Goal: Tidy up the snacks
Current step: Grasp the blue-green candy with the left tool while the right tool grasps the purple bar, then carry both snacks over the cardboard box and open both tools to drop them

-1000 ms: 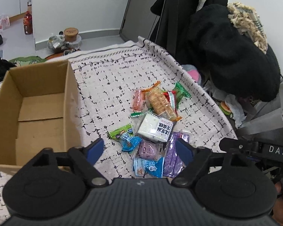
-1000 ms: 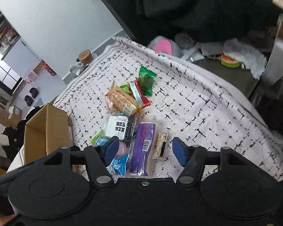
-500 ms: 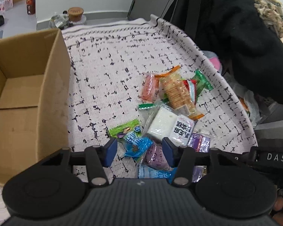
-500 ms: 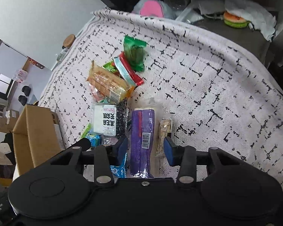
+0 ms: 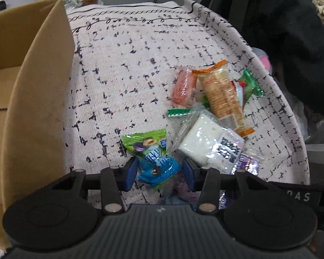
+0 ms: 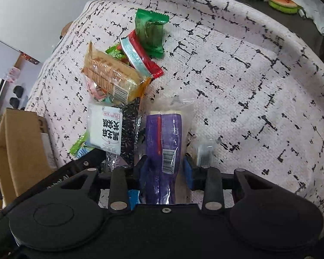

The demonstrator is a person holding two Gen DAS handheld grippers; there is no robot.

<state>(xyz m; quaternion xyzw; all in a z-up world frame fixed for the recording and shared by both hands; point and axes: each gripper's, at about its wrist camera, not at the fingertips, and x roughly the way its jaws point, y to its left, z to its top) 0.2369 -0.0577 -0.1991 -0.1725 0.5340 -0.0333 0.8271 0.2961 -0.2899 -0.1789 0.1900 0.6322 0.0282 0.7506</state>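
Left claw (image 5: 159, 173): jaws have just been closing around the blue-green packet (image 5: 155, 161), at the near edge of the pile on the bench (image 5: 123, 69); whether the pads press yet is unclear.
Right claw (image 6: 166, 170): jaws have just been closing, now narrow on the purple packet (image 6: 164, 138).
Handling: both look light, crinkly and slippery; contents likely crushable.
Grip: across the filled middle, not the thin sealed ends.
Box (image 5: 38, 90): open, left of the pile.

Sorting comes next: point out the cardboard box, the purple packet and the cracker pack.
cardboard box (image 5: 38, 99), left wrist view, outer side wall.
purple packet (image 6: 164, 133), right wrist view, middle of wrapper.
cracker pack (image 6: 110, 75), right wrist view, clear front.
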